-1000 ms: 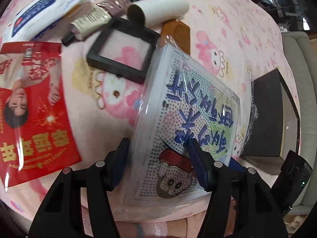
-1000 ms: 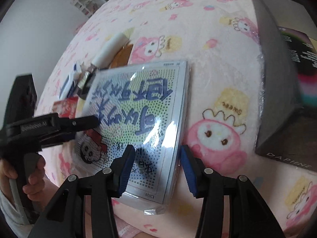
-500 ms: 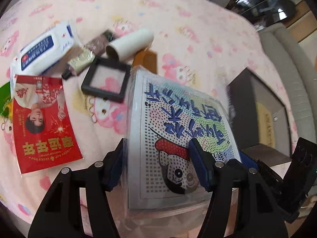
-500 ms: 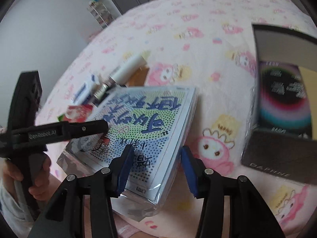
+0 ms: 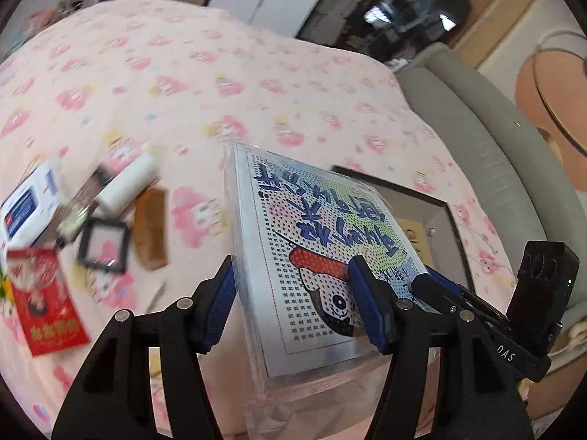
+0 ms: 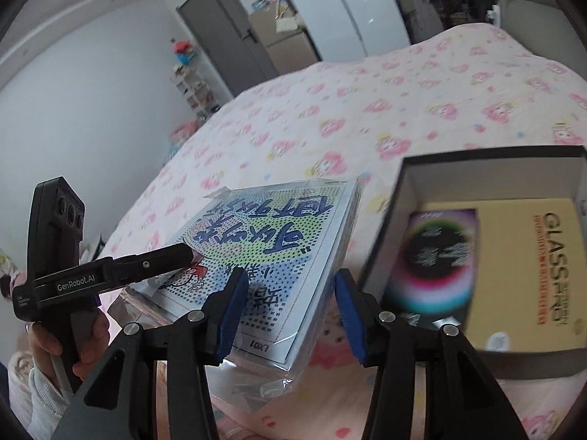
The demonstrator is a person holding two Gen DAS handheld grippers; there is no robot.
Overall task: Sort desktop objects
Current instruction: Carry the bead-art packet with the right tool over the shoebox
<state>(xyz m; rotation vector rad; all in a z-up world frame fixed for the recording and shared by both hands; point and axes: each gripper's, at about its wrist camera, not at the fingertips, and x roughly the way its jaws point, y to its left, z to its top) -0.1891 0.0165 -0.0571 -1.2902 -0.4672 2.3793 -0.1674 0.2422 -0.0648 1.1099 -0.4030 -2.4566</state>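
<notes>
Pink cartoon-print bedding (image 5: pixel 279 84) covers the whole work surface, with a grey door and white walls behind it in the right wrist view. Both grippers hold one flat packet (image 5: pixel 315 256), a dotted craft kit in clear wrap with blue lettering, raised off the bedding and tilted. The left gripper (image 5: pixel 293 308) pinches the packet's near-left part, one blue pad on each face. The right gripper (image 6: pixel 286 311) clamps the near-right corner the same way. Just to the right lies an open dark box (image 6: pixel 411 183) with a yellow booklet (image 6: pixel 528 267) inside. Farther left, blurred, rest a comb (image 5: pixel 150 227), a white tube (image 5: pixel 128 183), a small black frame (image 5: pixel 104 244) and a red card (image 5: pixel 47 300).
</notes>
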